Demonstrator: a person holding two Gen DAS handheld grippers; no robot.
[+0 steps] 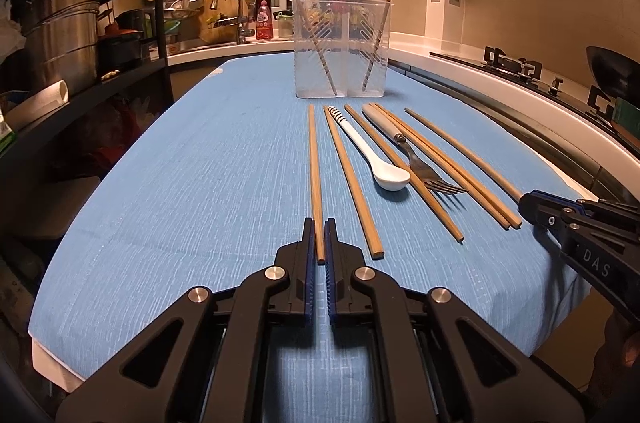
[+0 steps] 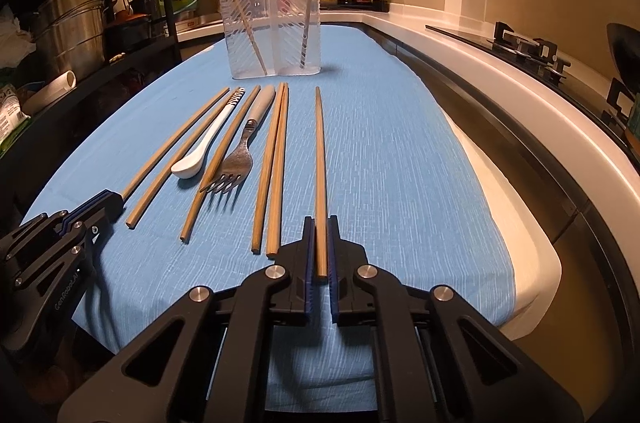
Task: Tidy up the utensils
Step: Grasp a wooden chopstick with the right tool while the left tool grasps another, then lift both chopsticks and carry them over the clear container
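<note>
Up front in the left wrist view, the left gripper (image 1: pixel 319 235) is clamped on the leftmost chopstick (image 1: pixel 314 163) lying on the blue cloth (image 1: pixel 200 183). Right wrist view: the right gripper (image 2: pixel 320 235) pinches the rightmost chopstick (image 2: pixel 320 151), before the clear holder (image 2: pixel 274 27).

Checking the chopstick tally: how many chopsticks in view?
8. Two stand in the clear holder, one per side. Six lie on the blue cloth: the leftmost in the left gripper, the rightmost in the right gripper, four between.
</note>
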